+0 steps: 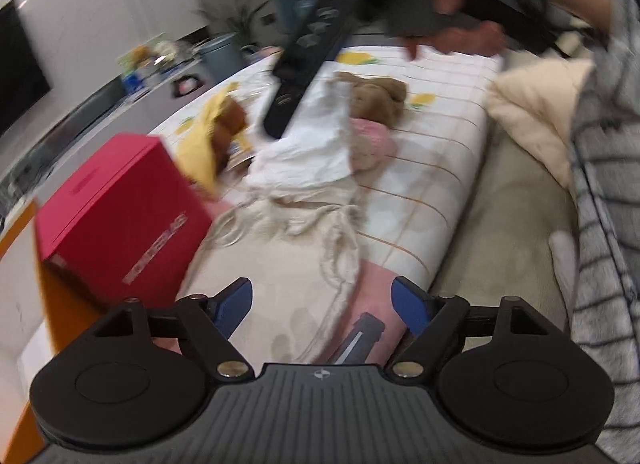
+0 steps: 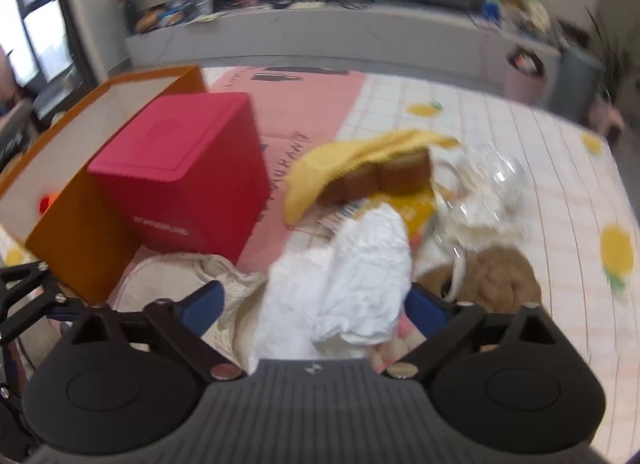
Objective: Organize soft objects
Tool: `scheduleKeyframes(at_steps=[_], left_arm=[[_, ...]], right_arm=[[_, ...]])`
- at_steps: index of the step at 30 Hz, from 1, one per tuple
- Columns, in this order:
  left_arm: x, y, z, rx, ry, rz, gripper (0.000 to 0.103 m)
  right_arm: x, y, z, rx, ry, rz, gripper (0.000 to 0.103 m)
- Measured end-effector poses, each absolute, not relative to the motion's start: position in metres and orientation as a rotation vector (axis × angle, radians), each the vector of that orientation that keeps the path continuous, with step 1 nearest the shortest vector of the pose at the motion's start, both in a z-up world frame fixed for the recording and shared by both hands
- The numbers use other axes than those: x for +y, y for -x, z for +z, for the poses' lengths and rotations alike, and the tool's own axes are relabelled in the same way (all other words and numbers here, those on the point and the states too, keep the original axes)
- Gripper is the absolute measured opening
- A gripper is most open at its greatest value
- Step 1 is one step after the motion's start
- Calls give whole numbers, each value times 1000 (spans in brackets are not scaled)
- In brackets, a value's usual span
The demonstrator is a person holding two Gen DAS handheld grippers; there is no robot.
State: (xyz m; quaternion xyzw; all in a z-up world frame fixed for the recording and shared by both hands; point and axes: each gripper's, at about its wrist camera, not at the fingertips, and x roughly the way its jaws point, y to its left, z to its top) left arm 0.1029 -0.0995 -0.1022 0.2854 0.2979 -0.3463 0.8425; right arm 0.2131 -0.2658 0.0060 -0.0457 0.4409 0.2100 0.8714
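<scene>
A pile of soft things lies on a checked sheet [image 1: 432, 168]: a crumpled white cloth [image 1: 312, 144], a brown plush toy [image 1: 376, 98], a pink soft item [image 1: 372, 140], a yellow cloth [image 1: 200, 148] over a brown block, and a cream fringed cloth [image 1: 296, 220]. My left gripper [image 1: 322, 306] is open and empty above the cream cloth. My right gripper [image 2: 312, 304] is open, with the white cloth [image 2: 352, 276] between its fingers; it also shows from above in the left wrist view [image 1: 296, 76]. The brown plush [image 2: 492, 280] lies right of it.
A red box [image 1: 120, 216] stands left of the pile, beside an orange box [image 2: 80, 232] with a white inside. A cream pillow [image 1: 536, 116] lies at the right. Crinkled clear plastic [image 2: 488, 180] lies behind the pile. A grey counter [image 2: 360, 36] runs across the far side.
</scene>
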Motion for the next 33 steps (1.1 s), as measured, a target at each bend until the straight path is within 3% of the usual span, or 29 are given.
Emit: scheduleKeyframes(at_steps=[14,19,28,33], left_arm=[[-97,-152,-120,687,-511,-569,96],[-94,-157,-120,666,-534,-601,103],[-85,-168,-109,750,-328,-728,103],[-108,-155,-118,657,-567,-727,103]], right_arm=[[-220,-229,-37,945,445,383,99],[-225,-231,-39,976,419,375,97],[-239,-240,-41,1016,326,335,96],[-243,-241,-38,1016,289,335,90]])
